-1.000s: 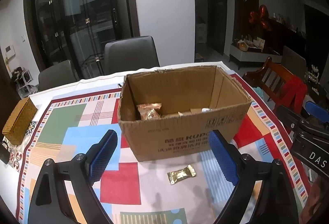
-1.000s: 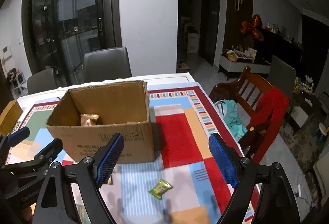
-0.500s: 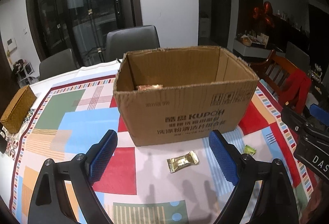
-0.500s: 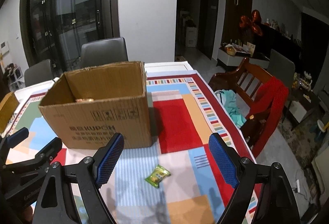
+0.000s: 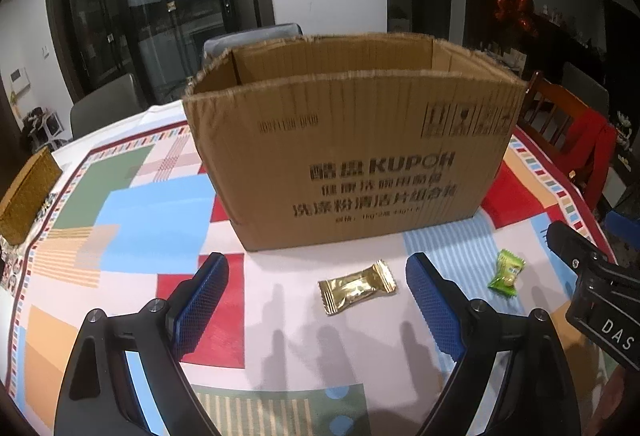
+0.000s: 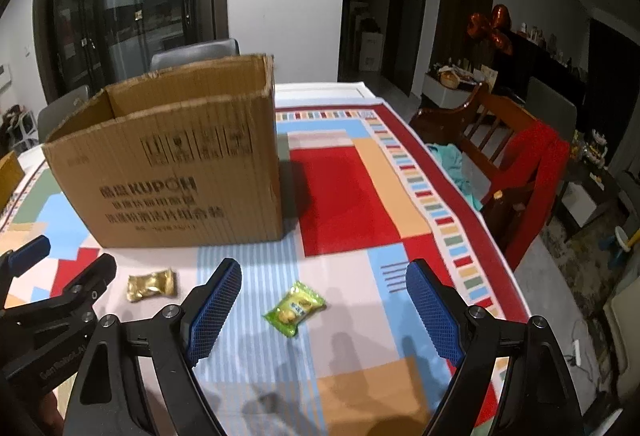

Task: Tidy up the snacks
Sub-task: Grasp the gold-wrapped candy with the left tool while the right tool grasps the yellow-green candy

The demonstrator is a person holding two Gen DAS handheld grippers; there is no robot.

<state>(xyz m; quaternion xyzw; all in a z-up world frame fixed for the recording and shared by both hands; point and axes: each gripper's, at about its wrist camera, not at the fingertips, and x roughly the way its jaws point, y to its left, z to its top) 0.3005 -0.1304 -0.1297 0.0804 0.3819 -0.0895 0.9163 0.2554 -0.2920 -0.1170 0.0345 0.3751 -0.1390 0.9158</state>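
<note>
Snacks are lying loose on the bench in front of the cardboard box (image 5: 352,164): a gold-wrapped candy (image 5: 356,286) and a green-wrapped candy (image 6: 294,308). We are holding our left claw (image 5: 316,300) wide open over the patterned cloth (image 5: 152,216), the gold one lying between its blue pads (image 5: 202,296) but touching neither. Our right claw (image 6: 322,310) is gaping just as wide, gripping nothing, with the green one lying untouched between its fingers.
</note>
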